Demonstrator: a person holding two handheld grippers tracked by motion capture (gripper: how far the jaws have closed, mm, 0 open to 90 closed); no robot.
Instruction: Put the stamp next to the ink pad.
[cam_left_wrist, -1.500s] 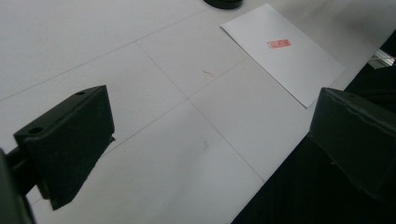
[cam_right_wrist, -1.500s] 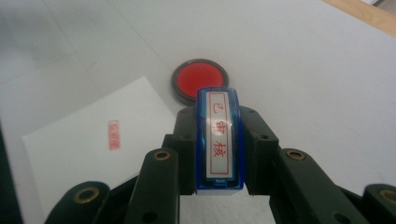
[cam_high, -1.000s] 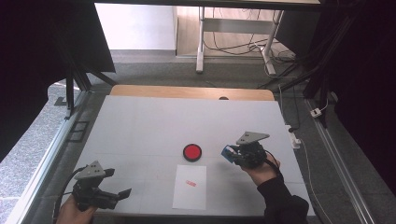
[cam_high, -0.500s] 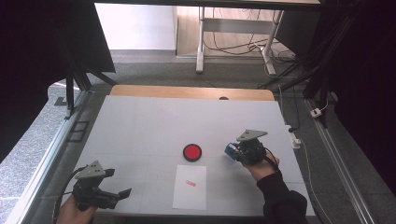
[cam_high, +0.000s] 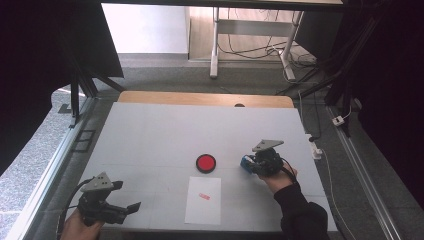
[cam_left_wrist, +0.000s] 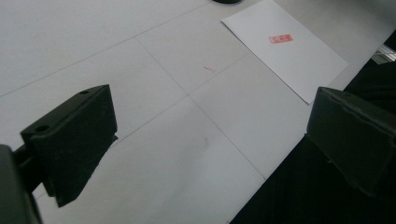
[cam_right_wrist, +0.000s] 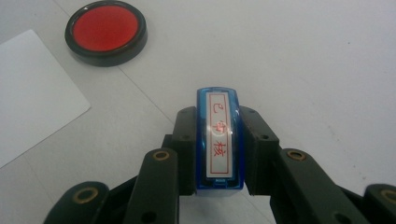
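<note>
In the right gripper view we see the right gripper (cam_right_wrist: 218, 149) clamped on a blue stamp (cam_right_wrist: 218, 140), one jaw on each long side. Its long axis runs along the jaws, and its label of red characters faces up toward the camera. From the high view we make out only a blue spot at that gripper (cam_high: 250, 164), right of the red ink pad (cam_high: 205, 163). The white sheet (cam_high: 203, 200) lies just in front of the pad, bearing a small red print (cam_high: 204, 196). Our left gripper (cam_high: 127, 209) hangs at the table's (cam_high: 150, 130) near left corner, jaws spread wide and holding nothing.
</note>
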